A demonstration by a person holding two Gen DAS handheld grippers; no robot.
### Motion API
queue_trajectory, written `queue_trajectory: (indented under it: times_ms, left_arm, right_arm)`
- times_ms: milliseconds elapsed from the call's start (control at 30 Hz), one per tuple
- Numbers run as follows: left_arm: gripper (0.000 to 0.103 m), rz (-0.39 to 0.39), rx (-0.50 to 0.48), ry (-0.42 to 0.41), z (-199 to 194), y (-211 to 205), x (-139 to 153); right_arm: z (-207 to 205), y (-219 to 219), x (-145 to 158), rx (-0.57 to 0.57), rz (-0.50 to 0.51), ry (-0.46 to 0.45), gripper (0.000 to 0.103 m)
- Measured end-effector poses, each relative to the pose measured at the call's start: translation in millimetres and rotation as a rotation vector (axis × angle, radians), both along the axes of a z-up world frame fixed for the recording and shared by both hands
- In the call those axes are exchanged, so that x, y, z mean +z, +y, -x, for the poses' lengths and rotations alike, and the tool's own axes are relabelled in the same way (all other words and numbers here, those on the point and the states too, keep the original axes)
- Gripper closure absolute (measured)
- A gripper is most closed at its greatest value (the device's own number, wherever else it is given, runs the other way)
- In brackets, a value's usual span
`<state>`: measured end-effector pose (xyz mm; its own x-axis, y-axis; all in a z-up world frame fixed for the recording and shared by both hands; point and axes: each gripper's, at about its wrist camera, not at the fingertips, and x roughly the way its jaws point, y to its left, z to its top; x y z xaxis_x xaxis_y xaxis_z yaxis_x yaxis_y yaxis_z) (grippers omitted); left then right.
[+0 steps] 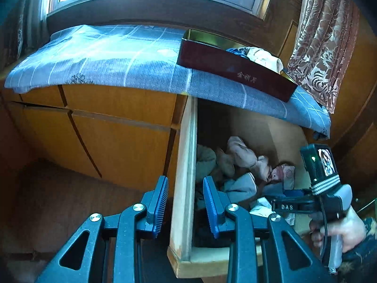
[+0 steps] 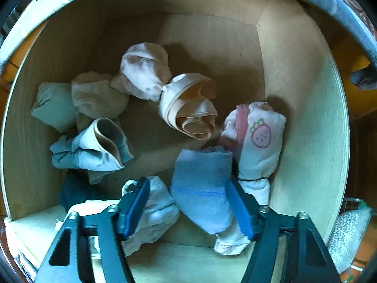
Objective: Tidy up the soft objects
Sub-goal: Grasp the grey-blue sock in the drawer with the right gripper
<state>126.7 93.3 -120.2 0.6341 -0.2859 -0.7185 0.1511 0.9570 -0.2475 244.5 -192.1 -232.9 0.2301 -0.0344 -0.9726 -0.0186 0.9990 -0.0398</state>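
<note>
An open wooden drawer (image 1: 186, 165) holds several rolled socks and soft bundles. In the right wrist view my right gripper (image 2: 188, 184) points down into the drawer (image 2: 294, 94). A blue sock (image 2: 202, 188) lies between its jaws, the right pad at its edge, the left pad over a white bundle (image 2: 157, 210). I see no squeeze on the sock. A white strawberry-print sock (image 2: 259, 141), a peach roll (image 2: 190, 108) and a grey-blue roll (image 2: 99, 151) lie around. My left gripper (image 1: 185, 181) hovers open and empty above the drawer's left wall.
A dark red box (image 1: 235, 70) with clothes in it sits on a blue checked cloth (image 1: 106, 54) over the cabinet top. Orange cabinet doors (image 1: 113, 136) stand left of the drawer. A patterned curtain (image 1: 325, 47) hangs at the right. A person's hand (image 1: 341, 233) holds the right gripper's handle.
</note>
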Motion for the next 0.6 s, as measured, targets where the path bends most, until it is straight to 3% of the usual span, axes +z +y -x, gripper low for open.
queue_trajectory:
  times_ms: [67,167,300,367,433,600]
  left_arm:
    - [0.073,-0.002,-0.004,-0.011,3,-3,0]
    - [0.073,-0.006,-0.018,-0.011,6,-8,-1]
    - [0.073,-0.013,-0.033,-0.006,8,-13,-3]
    - [0.073,-0.009,-0.034,-0.003,11,-12,-4]
    - [0.073,-0.009,-0.031,-0.001,13,-11,-5]
    - [0.073,-0.004,-0.029,0.003,22,-9,-8]
  right_arm:
    - [-4,-8,-1,0.003,0.029,0.005,0.066]
    - [-6,-19,0,0.015,-0.008,0.022,0.071]
    - [-9,-24,-1,0.045,-0.018,0.053,0.066]
    - [-12,-23,-4,0.068,-0.003,0.062,0.054]
    - [-13,-20,-8,0.079,0.016,0.062,0.050]
    - [-14,-12,-9,0.112,0.031,0.063,0.053]
